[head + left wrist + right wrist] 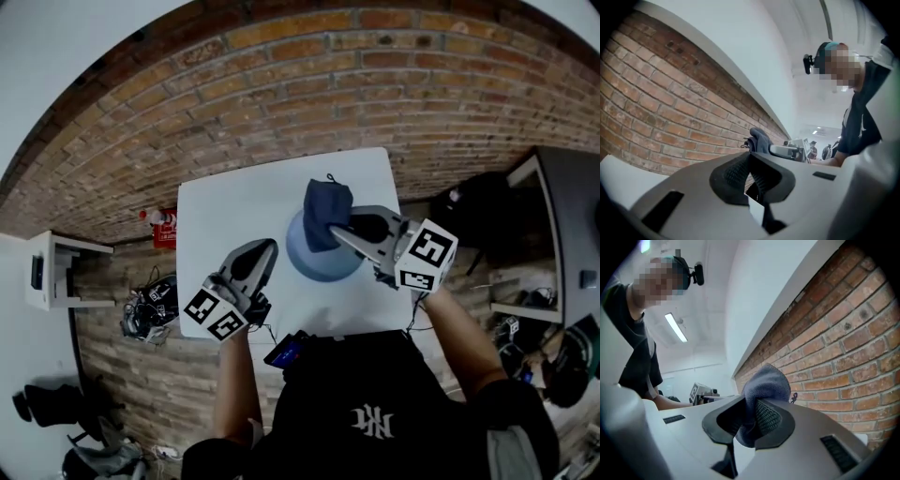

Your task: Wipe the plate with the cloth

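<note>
right gripper (342, 230) pinches the cloth (326, 214), held over the plate (319, 265). left gripper (267, 248), left of the plate, is pressed together and empty. judged step: approach. next: lower the cloth onto the plate.

L gripper (266, 247) shut, empty; R gripper (336, 231) clamped on cloth (326, 211); both pointing level.

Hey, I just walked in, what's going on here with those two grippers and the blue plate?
A person holds a claw in each hand over a white table. The right claw is shut on a dark blue cloth, held up over the blue plate. The left claw is shut and empty. Both point at the brick wall, so no wiping is happening now.
</note>
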The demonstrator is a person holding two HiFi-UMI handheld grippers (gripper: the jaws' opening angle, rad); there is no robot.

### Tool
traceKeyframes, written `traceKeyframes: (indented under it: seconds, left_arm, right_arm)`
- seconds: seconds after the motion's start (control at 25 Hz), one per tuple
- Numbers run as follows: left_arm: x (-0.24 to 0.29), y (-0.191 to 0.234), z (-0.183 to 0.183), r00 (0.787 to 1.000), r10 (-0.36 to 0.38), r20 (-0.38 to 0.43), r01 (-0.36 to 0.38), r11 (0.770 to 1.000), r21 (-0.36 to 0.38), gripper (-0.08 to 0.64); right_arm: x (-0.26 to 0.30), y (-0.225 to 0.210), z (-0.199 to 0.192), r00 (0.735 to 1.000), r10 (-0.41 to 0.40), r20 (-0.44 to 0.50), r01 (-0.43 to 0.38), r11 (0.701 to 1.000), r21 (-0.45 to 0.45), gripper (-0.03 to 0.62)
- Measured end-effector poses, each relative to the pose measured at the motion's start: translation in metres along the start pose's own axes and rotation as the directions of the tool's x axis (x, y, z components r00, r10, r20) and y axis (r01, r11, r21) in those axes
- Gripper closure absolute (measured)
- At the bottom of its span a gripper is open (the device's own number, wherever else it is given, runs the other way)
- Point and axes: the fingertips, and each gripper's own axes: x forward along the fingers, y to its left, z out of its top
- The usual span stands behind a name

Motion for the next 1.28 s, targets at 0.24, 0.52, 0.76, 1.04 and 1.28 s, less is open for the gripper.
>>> traceKeyframes:
  seconds: [0.24,0.52,0.76,1.04,1.28]
  left_arm:
    - [-0.024,-0.041,0.038,0.992,-0.101,0.073,0.092,0.989,0.118,0.558]
    - [-0.064,-0.062,0.039,0.987,-0.124,0.107,0.106,0.982,0.154,0.558]
    - [-0.112,-0.071,0.036,0.982,-0.131,0.133,0.112,0.983,0.144,0.558]
    - [-0.19,-0.087,0.0,0.985,-0.122,0.122,0.113,0.991,0.078,0.558]
    - [-0.228,-0.099,-0.047,0.986,-0.133,0.098,0.134,0.991,-0.004,0.558]
  right_arm:
    - [-0.036,0.014,0.004,0.999,0.007,0.047,-0.007,1.0,-0.002,0.526]
    - [-0.078,0.045,-0.013,0.995,-0.064,0.073,0.062,0.997,0.036,0.526]
    - [-0.09,0.083,-0.007,0.987,-0.115,0.112,0.113,0.993,0.028,0.526]
    - [-0.065,0.148,-0.035,0.989,-0.127,0.073,0.123,0.991,0.051,0.526]
    - [-0.053,0.205,-0.058,0.994,-0.09,0.067,0.085,0.994,0.065,0.526]
